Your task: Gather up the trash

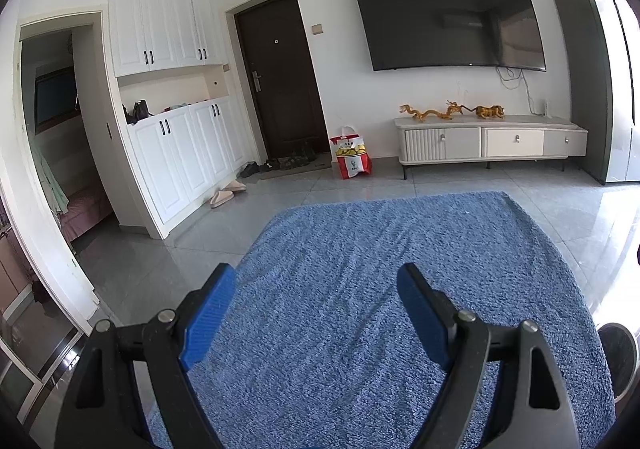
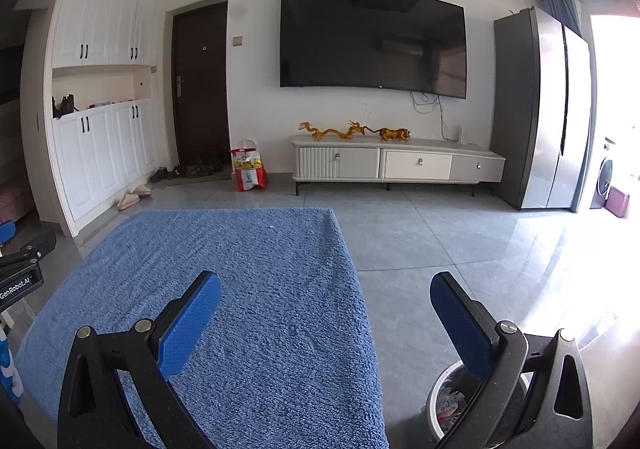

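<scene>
Trash bin (image 2: 444, 405): round, pale grey rim, stands upright on grey tile floor just beside right edge of blue cloth (image 2: 240, 309). Partly hidden behind gripper finger. Inside: crumpled scraps (image 2: 450, 401), whitish with touch of red, lying loose. In left wrist view only rim sliver (image 1: 624, 353) shows at far right.

The trash bin (image 2: 472, 405) is half hidden behind a finger of the right gripper (image 2: 326, 301) and cut by the bottom edge, its crumpled contents too small to name; in the left wrist view only a sliver of its rim shows at the right border. The left gripper (image 2: 20, 269) is cropped by the left edge. The shoes (image 1: 286, 162) by the door are too dark to count
</scene>
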Demonstrator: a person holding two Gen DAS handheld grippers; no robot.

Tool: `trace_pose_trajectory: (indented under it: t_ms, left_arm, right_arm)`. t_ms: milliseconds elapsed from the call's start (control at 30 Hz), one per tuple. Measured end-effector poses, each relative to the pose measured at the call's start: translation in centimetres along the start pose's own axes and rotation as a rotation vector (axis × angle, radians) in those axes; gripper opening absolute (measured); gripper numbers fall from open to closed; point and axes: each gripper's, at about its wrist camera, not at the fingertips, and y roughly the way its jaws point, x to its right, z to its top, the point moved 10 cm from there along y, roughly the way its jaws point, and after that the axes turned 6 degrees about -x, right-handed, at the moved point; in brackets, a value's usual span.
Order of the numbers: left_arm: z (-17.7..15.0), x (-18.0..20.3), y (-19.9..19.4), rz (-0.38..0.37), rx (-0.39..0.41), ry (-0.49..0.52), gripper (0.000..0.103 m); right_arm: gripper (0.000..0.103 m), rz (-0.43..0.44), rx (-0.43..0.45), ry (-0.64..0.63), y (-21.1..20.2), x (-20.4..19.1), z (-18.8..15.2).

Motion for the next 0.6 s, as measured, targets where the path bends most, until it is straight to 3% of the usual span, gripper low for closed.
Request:
trace_pose_trajectory:
  t_ms: [600]
  left_arm:
    - [0.2, 0.1, 0.2, 0.038, 0.004, -0.002, 0.082]
  right_arm:
    - [0.103, 0.028, -0.007, 0.037, 0.4, 1.0, -0.2]
